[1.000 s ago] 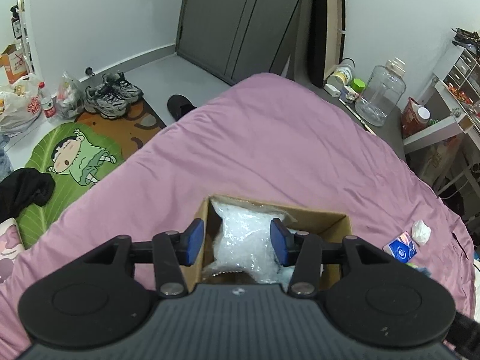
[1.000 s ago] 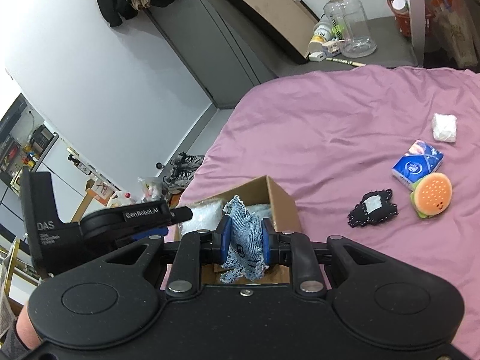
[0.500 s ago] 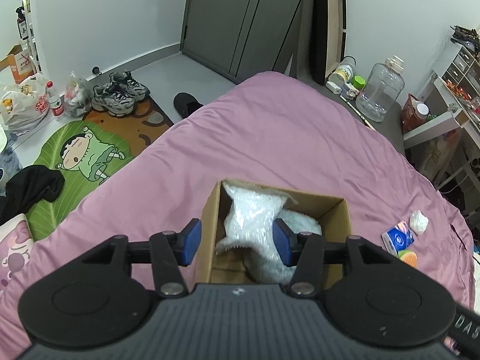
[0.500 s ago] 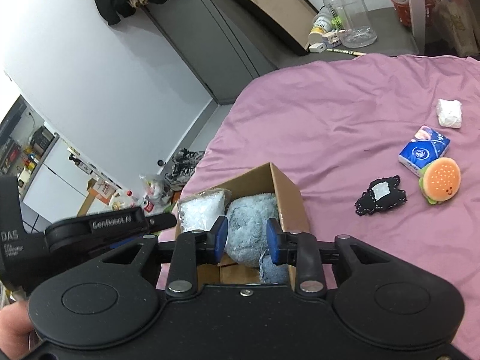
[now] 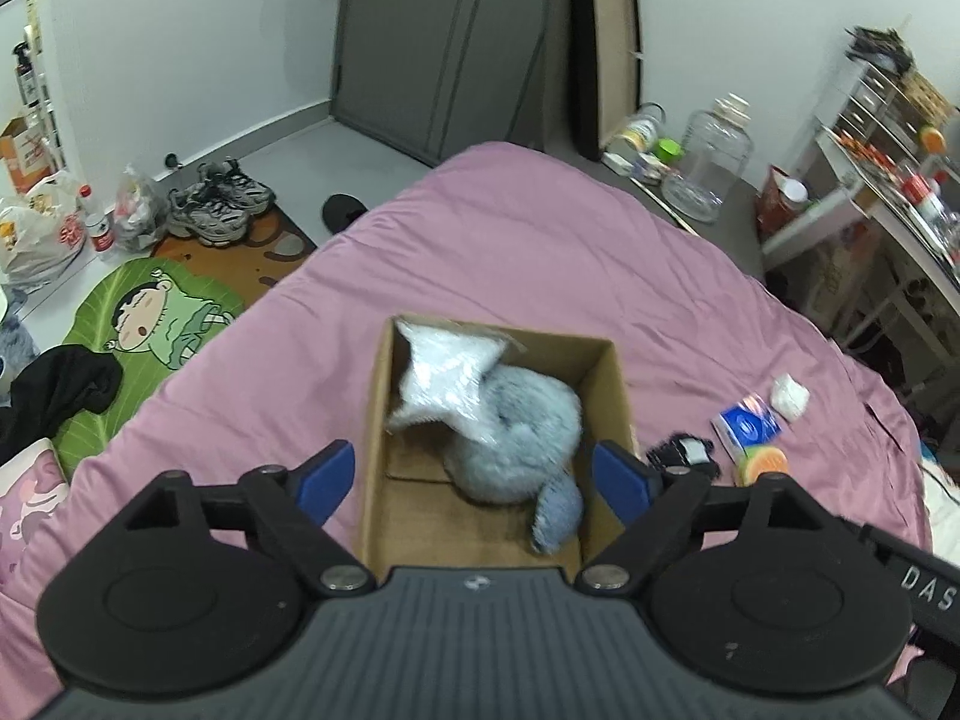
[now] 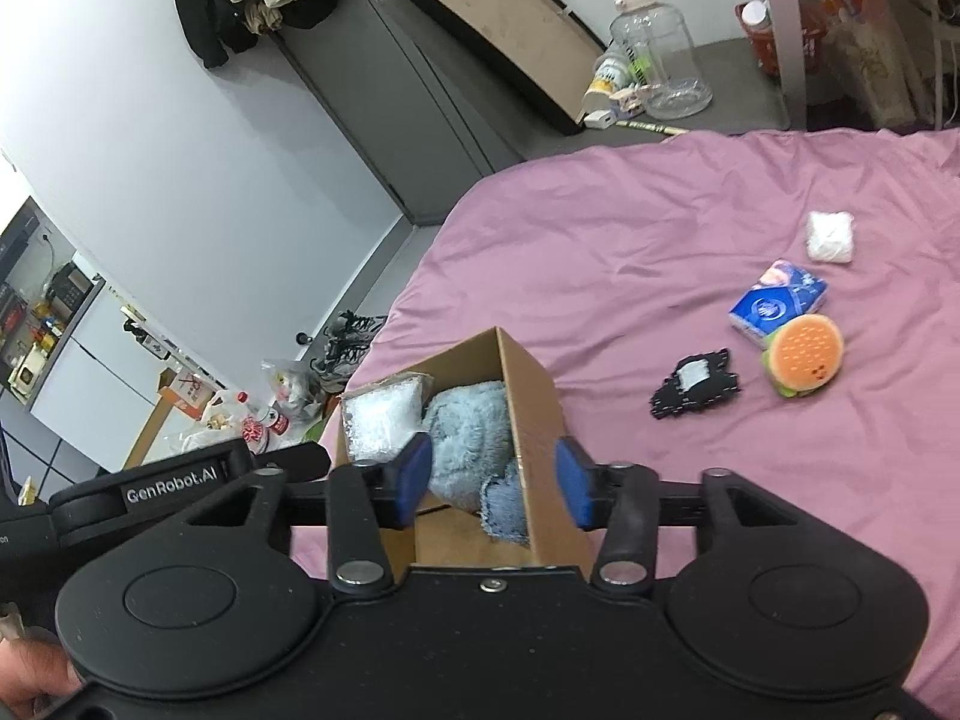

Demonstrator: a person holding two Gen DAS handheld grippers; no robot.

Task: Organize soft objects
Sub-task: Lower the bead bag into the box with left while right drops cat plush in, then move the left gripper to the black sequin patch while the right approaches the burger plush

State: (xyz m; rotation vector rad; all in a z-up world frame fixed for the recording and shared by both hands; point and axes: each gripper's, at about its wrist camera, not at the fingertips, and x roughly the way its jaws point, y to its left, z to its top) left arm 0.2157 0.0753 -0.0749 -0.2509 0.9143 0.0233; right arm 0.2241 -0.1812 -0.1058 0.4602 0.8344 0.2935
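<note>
A cardboard box (image 5: 612,384) (image 6: 531,414) stands open on the pink bed. Inside lie a white plastic bag (image 5: 444,378) (image 6: 378,420) and a fluffy blue-grey cloth (image 5: 516,432) (image 6: 468,444). My left gripper (image 5: 474,474) is open and empty above the box's near end. My right gripper (image 6: 492,480) is open and empty, its jaws on either side of the box's right wall. To the right on the bed lie a black patch (image 6: 696,384) (image 5: 684,453), a burger plush (image 6: 804,354) (image 5: 762,462), a blue tissue pack (image 6: 777,303) (image 5: 747,423) and a white wad (image 6: 831,237) (image 5: 789,396).
The pink bedspread (image 5: 510,252) (image 6: 630,228) fills the middle. On the floor to the left are a cartoon mat (image 5: 150,324), sneakers (image 5: 219,204) and bags (image 5: 42,234). A clear jug (image 5: 711,165) (image 6: 660,60) and a desk (image 5: 870,216) stand beyond the bed.
My right gripper has opened and let the blue-grey cloth drop into the box. My left gripper has opened wider and drawn back, so the whole box shows.
</note>
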